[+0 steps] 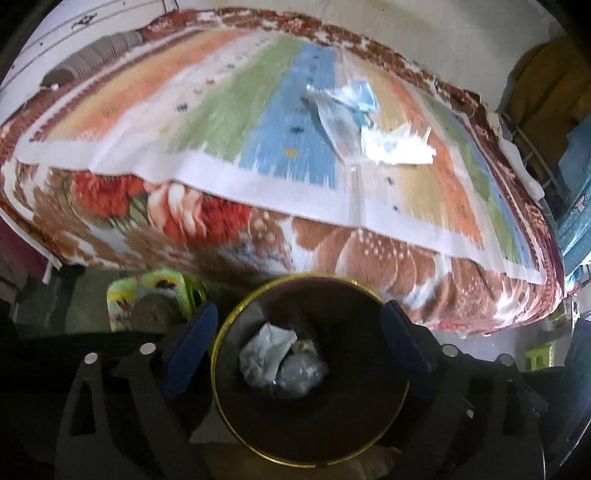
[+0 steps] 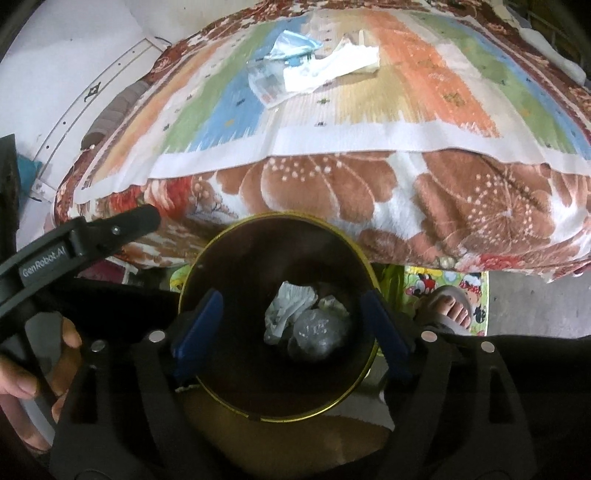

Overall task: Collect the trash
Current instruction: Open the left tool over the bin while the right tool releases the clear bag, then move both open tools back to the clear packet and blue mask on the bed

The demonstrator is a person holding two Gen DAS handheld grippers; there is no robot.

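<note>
We counted two crumpled wads (image 1: 280, 360) inside one bin (image 1: 236, 417) beside the bed (image 1: 332, 254), three scraps (image 1: 364, 125) on its mat. Left claw (image 1: 297, 349) and right claw (image 2: 290, 332) both gaped, empty.

Upper half of both views: a bed (image 1: 295, 258) covered by a floral blanket (image 1: 207, 218) in brown, red and white. Over it lies a striped mat (image 1: 236, 122) with orange, green, blue and yellow bands and a white border. Upper left of the left wrist view: a grey-brown ribbed pillow (image 1: 92, 59) against a white wall (image 1: 44, 33). Lower left, below the bed edge: a green patterned stool (image 1: 147, 295). Lower right of the right wrist view: a cartoon-print floor mat (image 2: 443, 280), on which rests a sandalled foot (image 2: 452, 306). Far right of the left wrist view: yellow cloth (image 1: 543, 74) and a blue item, indistinct.
</note>
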